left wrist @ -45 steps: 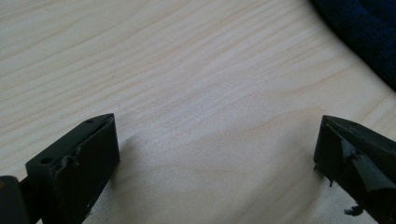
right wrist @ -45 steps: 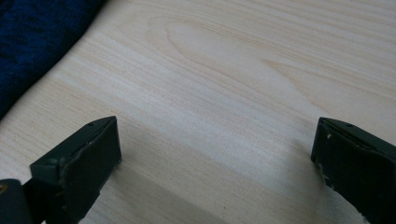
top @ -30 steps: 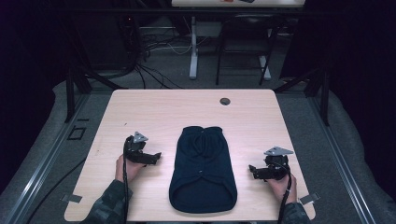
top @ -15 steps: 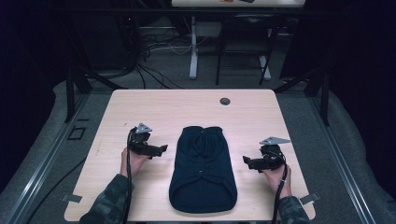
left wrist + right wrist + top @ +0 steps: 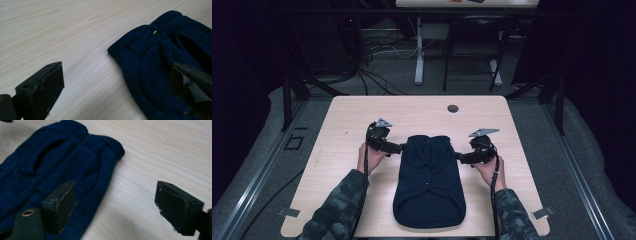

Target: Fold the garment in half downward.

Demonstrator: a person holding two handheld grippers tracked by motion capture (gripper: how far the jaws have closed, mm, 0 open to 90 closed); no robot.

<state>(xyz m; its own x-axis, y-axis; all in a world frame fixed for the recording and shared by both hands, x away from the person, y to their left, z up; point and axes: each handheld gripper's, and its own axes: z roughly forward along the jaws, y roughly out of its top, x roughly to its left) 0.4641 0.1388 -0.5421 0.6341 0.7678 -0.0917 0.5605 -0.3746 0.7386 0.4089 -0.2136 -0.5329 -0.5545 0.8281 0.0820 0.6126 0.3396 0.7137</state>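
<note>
High view: a dark blue knitted garment (image 5: pixel 429 182) lies flat at the near middle of the pale wooden surface (image 5: pixel 337 120), flanked by a person's two camouflage-sleeved arms.
Left hand-held gripper (image 5: pixel 400 148): jaws wide apart and empty, its tips at the garment's upper left edge; in the left gripper view one jaw hangs over bare wood, the other over the knit.
Right hand-held gripper (image 5: pixel 458 158): jaws parted with nothing gripped, though they have just been closing; in the right gripper view one jaw stands over the cloth edge, the other over wood.
Garment detail: a small snap button (image 5: pixel 157 32) sits near the folded collar end, seen from the left gripper view.
Step in hand: apparently both tools are lining up on the garment's upper corners for a two-sided pinch.
Risk: a jaw that closes before it straddles the edge may nip the top layer alone, so the knit would bunch or peel open instead of lifting whole.
Risk: uneven timing between the two sides could drag the soft cloth askew across the surface.
Containers: none on the surface; a small dark round disc (image 5: pixel 453 108) lies near the far edge, well apart from the garment.
</note>
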